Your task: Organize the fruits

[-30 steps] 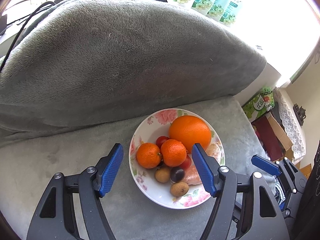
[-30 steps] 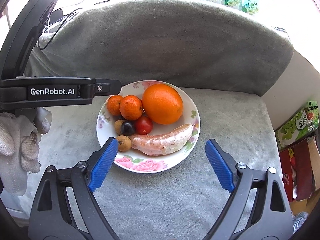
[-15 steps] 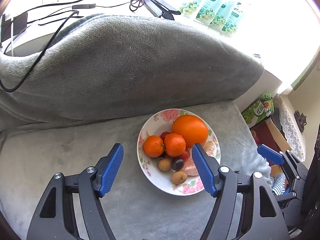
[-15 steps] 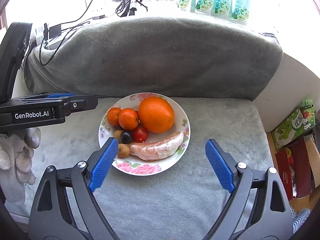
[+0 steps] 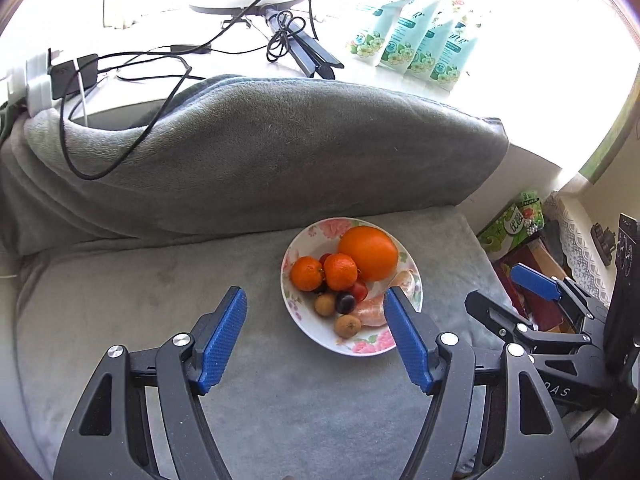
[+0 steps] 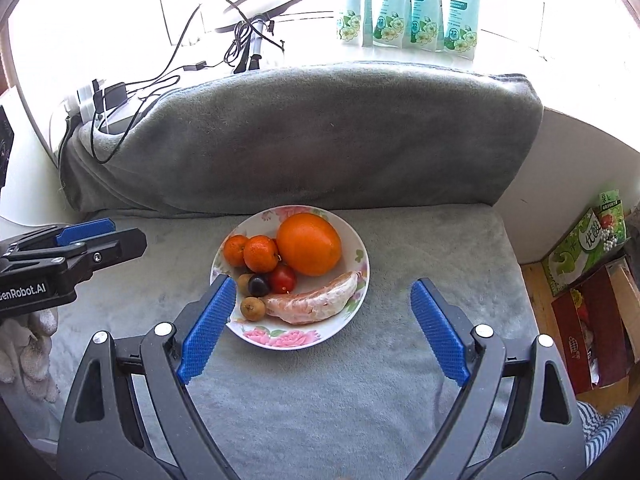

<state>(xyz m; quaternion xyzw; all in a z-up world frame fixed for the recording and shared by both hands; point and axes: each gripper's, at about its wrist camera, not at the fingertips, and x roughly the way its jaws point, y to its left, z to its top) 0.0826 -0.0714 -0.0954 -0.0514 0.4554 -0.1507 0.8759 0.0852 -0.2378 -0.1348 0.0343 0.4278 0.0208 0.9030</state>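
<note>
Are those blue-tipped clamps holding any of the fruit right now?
No. The left gripper and right gripper are both open and empty; all the fruit lies on the flowered white plate.

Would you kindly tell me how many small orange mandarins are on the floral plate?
2: the left small orange mandarin sits at the white floral plate's left edge, the right mandarin touches it beside the big orange. Others could be hidden.
</note>
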